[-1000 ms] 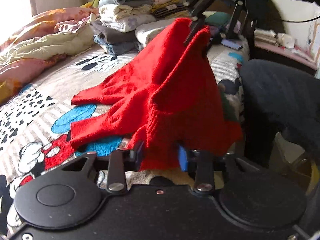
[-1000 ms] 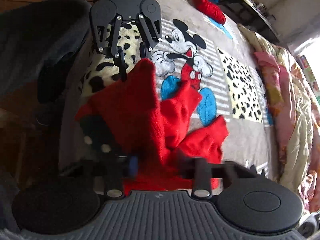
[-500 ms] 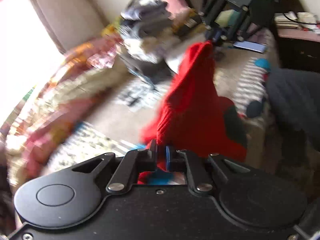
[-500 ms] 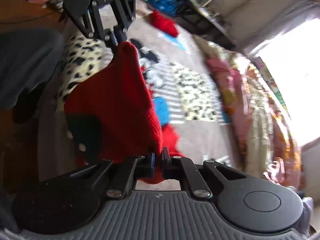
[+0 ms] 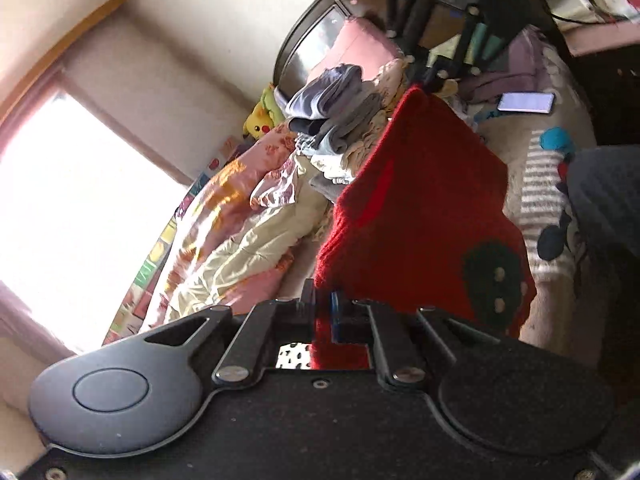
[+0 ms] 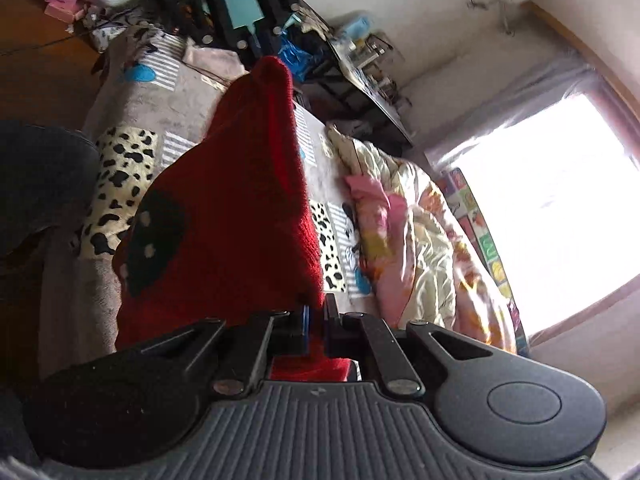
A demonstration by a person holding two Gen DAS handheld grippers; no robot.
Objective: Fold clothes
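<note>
A red knitted sweater [image 5: 420,208] with a dark round patch [image 5: 492,276] hangs stretched in the air between both grippers, above the bed. My left gripper [image 5: 322,306] is shut on one corner of its edge. My right gripper [image 6: 316,314] is shut on the other corner of the red sweater [image 6: 240,208]. In the left wrist view the right gripper [image 5: 430,84] holds the far top corner. In the right wrist view the left gripper [image 6: 264,54] pinches the far peak. The sweater's lower part is hidden behind the gripper bodies.
A cartoon-print blanket [image 6: 132,120] covers the bed below. A crumpled pink and cream quilt [image 5: 240,232] lies along the window side. A stack of folded clothes [image 5: 340,120] sits near the headboard, with a phone [image 5: 526,103] beside it. A dark-clothed person's leg [image 6: 36,176] is at the bed's edge.
Both grippers closed on the sweater's edge and rose, lifting the sweater off the bed; it now hangs taut between them. The left gripper also rolled, tilting its view.
</note>
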